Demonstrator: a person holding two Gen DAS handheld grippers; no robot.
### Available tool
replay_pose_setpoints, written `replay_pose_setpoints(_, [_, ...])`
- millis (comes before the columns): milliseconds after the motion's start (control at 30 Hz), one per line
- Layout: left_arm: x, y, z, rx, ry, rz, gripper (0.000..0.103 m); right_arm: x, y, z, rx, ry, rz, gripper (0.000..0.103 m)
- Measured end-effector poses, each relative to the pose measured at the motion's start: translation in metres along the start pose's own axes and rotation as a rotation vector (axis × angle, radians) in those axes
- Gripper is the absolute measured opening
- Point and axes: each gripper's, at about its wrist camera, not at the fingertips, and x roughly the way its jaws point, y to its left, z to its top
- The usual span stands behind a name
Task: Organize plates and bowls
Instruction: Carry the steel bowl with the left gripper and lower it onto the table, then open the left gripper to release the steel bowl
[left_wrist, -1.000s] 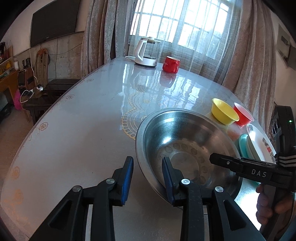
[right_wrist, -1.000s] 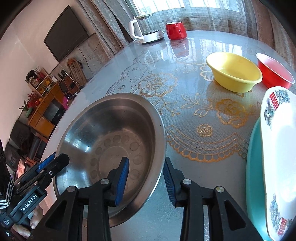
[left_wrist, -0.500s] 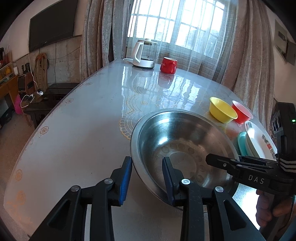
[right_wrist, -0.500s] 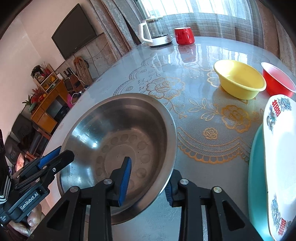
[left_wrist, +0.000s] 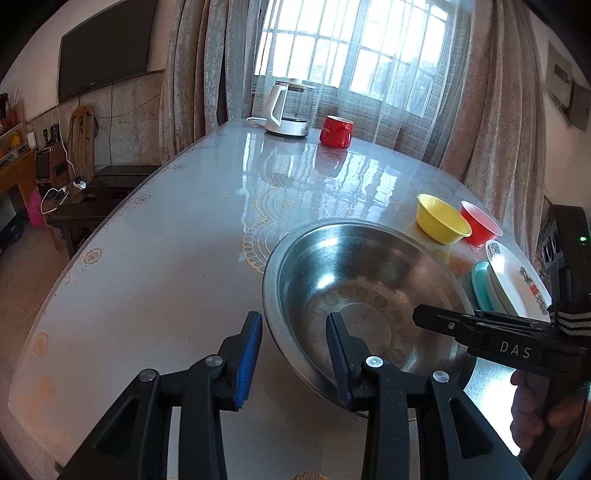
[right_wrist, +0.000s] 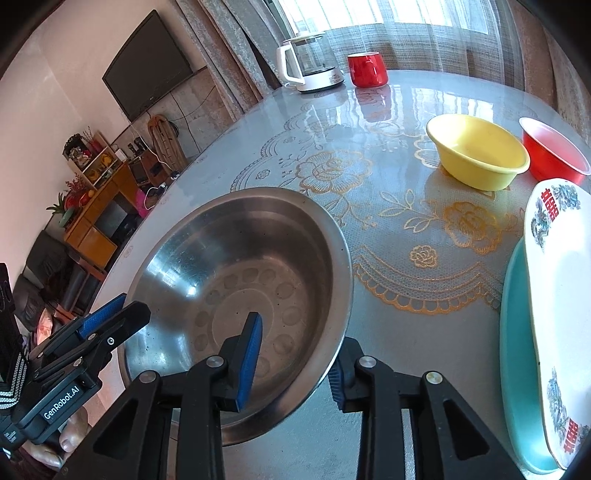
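Counted on the surface (left_wrist: 166, 277): one steel bowl (left_wrist: 369, 295), one yellow bowl (right_wrist: 476, 151), one red bowl (right_wrist: 550, 155), one white patterned plate (right_wrist: 561, 295) stacked on one teal plate (right_wrist: 517, 332), one kettle (left_wrist: 286, 110), one red mug (left_wrist: 335, 132).

Steel bowl at the near edge, well apart from the two small bowls, which sit side by side beyond the plates.

Left gripper (left_wrist: 293, 325) astride the bowl's near-left rim, one of its fingers outside and one inside; opening, pads clear of the metal. Right gripper (right_wrist: 299, 336) astride the opposite rim, inner finger over the bowl's floor, outer finger low beside the rim; opening too, no firm pinch to be seen.

Only from the left wrist: window (left_wrist: 369, 48), a hand (left_wrist: 532, 417) on the right gripper's handle, and a pale edge between the white and teal plates. Only from the right wrist: the plate's red and blue pattern, a wooden shelf unit (right_wrist: 96, 206) by the wall.

Kettle and mug at the far end, below the curtains. Plate stack just right of the steel bowl.
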Motion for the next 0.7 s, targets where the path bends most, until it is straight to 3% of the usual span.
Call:
replay_pose_setpoints(400, [-0.013, 0.004, 0.006, -0.024, -0.045, 0.075, 0.038, -0.027, -0.016, 0.005, 0.043, -0.073, 0.010, 0.037])
replay_pose_setpoints(700, [-0.017, -0.022, 0.023, -0.061, -0.062, 0.101, 0.040, -0.058, -0.057, 0.020, 0.084, -0.112, 0.010, 0.037])
